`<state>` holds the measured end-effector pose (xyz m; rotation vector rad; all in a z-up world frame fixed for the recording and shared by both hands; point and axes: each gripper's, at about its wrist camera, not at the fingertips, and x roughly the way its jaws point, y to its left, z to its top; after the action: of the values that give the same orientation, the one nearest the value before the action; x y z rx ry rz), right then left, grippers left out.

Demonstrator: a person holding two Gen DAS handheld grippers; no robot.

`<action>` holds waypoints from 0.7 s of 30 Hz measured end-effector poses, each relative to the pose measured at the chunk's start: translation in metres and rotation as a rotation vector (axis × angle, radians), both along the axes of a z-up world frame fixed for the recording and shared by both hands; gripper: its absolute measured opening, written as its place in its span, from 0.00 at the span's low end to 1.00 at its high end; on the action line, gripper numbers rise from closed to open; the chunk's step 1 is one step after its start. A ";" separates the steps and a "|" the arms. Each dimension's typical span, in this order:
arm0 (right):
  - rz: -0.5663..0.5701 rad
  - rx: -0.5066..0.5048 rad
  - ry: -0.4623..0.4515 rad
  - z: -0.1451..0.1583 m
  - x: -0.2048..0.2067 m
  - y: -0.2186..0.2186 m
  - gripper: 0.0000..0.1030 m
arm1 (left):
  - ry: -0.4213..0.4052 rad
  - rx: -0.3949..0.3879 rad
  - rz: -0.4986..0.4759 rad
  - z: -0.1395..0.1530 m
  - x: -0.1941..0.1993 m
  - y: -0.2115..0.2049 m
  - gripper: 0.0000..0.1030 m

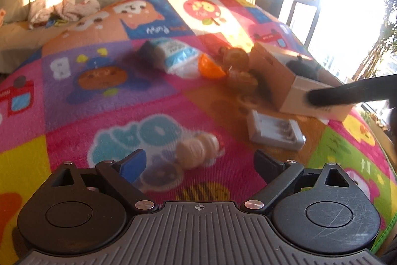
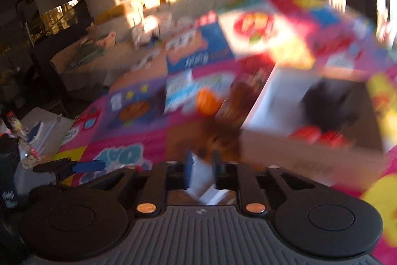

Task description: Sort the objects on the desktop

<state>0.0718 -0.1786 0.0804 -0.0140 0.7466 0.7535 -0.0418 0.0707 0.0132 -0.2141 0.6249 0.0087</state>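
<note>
Left wrist view
- Left gripper: its jaws are spread wide with nothing between the pads; it hangs low over the play mat.
- Nearest loose item: a beige ribbed item lies on the mat just ahead of the open jaws and is not touched.
- Grey tray: it lies on the mat to the right, near the cardboard box but outside it.
- Far cluster: a blue-and-white packet, an orange item and several brown items lie on the mat to the left of the box.
- Box contents: we see one black item inside; the rest of the interior is hidden.
- Right gripper: it shows as a dark blurred bar over the near edge of the box; we cannot read its jaws here.

Right wrist view
- Picture quality: the blur is heavy, so small details are unreliable.
- Right gripper: the jaws stand narrow. A pale shape shows in the gap, and we cannot tell whether the pads pinch it or it lies on the mat below.
- Box: it sits to the right and holds the black item and two red items by its near wall.
- Left gripper: it is visible at the far left and is open.

Progress
- Done: we judge that at least three items are sorted into the box.
- Left: the beige item, the grey tray and the whole far cluster remain on the mat, so most of the sorting is still outstanding.
</note>
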 end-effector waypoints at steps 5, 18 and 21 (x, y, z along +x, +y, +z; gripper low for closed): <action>-0.023 0.010 0.114 -0.036 0.025 0.025 0.35 | 0.000 -0.048 0.003 -0.002 0.002 0.007 0.95; -0.006 0.048 0.302 -0.051 0.063 0.065 0.05 | -0.021 -0.109 -0.011 -0.004 0.001 0.013 0.97; 0.026 0.060 0.252 -0.034 0.061 0.075 0.03 | -0.025 -0.119 -0.010 -0.004 0.001 0.015 0.97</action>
<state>0.1325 -0.1031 0.0462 0.1276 0.9640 0.8106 -0.0411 0.0859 0.0092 -0.3259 0.6021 -0.0411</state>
